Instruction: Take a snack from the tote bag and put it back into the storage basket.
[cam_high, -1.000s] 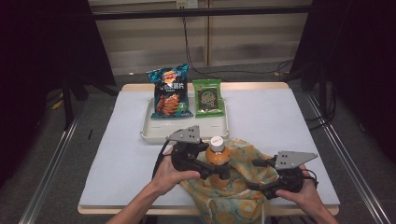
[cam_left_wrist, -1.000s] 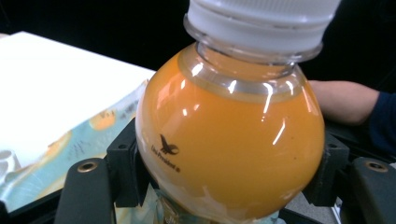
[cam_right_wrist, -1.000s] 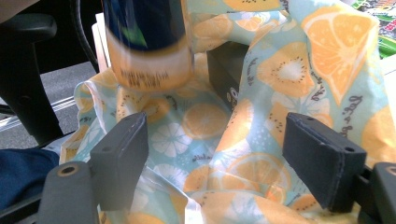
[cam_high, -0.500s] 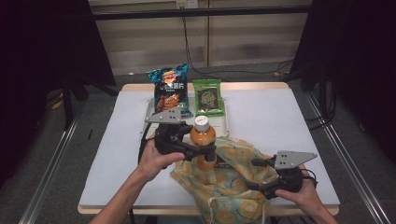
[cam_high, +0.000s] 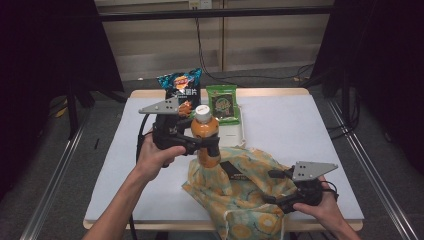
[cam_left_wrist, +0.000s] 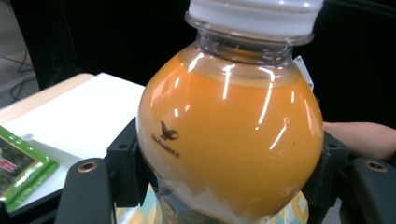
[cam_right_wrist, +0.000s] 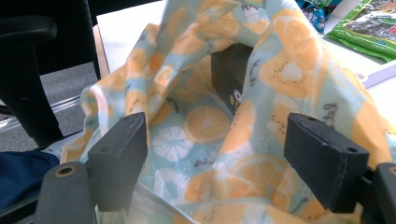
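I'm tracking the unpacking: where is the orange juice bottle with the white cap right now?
In the high view, the orange juice bottle with the white cap is left of centre, clamped in the left claw, just above the fruit-print fabric bag.

A blue crisp packet (cam_high: 181, 86) and a green snack packet (cam_high: 222, 103) lie side by side on a white tray (cam_high: 235, 136) near the bench's (cam_high: 300, 130) far edge.

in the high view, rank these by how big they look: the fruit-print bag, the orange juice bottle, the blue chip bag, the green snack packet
1. fruit-print bag, clearly largest.
2. orange juice bottle, though it is lifted nearer the camera, so unsure.
3. blue chip bag and green snack packet look alike; the chip bag is partly hidden by the left gripper.
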